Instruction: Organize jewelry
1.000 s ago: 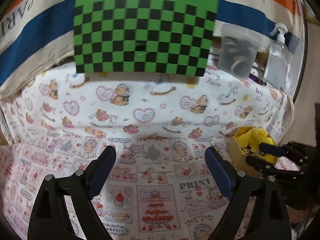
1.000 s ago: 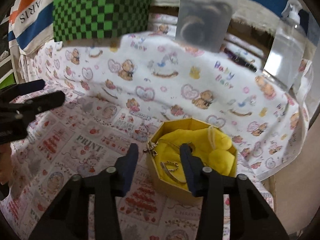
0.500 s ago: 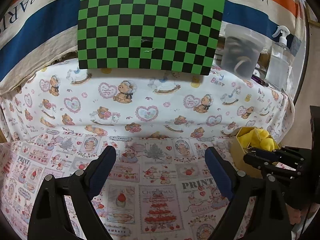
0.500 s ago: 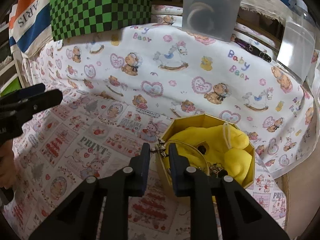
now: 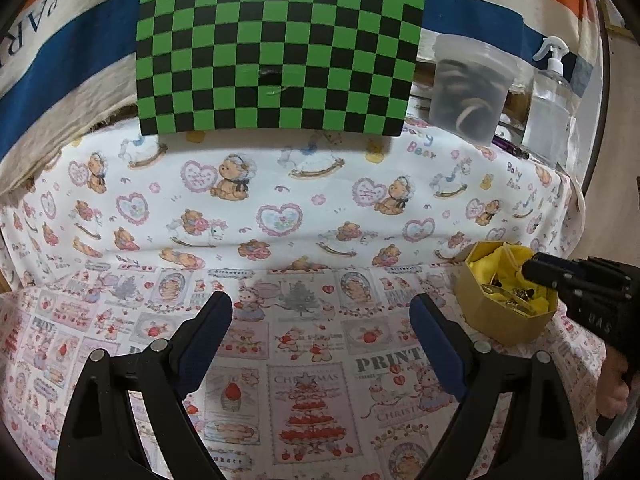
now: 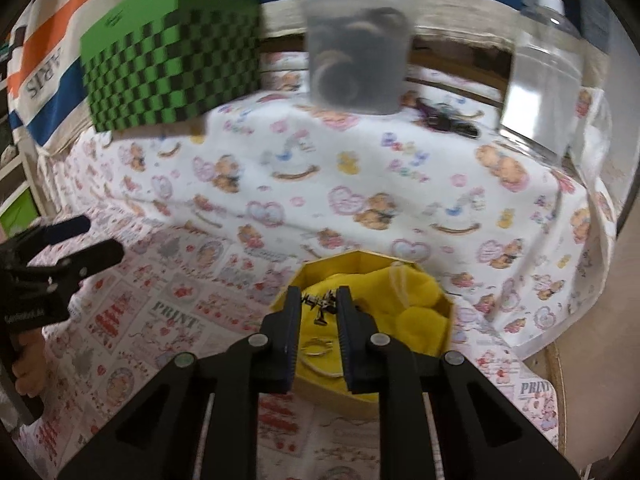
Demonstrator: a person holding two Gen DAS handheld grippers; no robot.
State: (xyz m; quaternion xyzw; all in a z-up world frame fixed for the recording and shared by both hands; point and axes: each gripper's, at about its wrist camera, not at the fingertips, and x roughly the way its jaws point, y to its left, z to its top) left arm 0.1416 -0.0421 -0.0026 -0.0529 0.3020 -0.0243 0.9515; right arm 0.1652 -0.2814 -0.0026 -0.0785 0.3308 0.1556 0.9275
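Printed cloth with teddy bears, hearts and Christmas stamps (image 5: pixel 304 216) is spread over the bench and up a raised step behind it. On that step a green-and-black checkered box (image 5: pixel 276 56) is set, with a cloudy plastic tub (image 5: pixel 470 88) to its right and a clear spray bottle (image 5: pixel 550 108) further right; a dark pen (image 6: pixel 448 118) is seen lying between the last two. A striped banner with orange and blue bands (image 5: pixel 68 52) is hung behind everything.

An octagonal gold box (image 6: pixel 368 392), lined with yellow cloth (image 6: pixel 416 312), is placed near the bench's right edge. Small metal jewelry (image 6: pixel 320 306) is held over this lining, and a ring-shaped piece (image 6: pixel 316 346) is seen lying lower in the box.

The right claw (image 6: pixel 319 304) is positioned over the box, its two blue-padded fingers (image 6: pixel 292 320) brought nearly together on the jewelry cluster, which appears to be gripped between them; the view is blurred, so the contact is not seen sharply.

The left claw (image 5: pixel 320 316) is held released, its fingers spread wide above the printed cloth with nothing between them, well to the left of the gold box.
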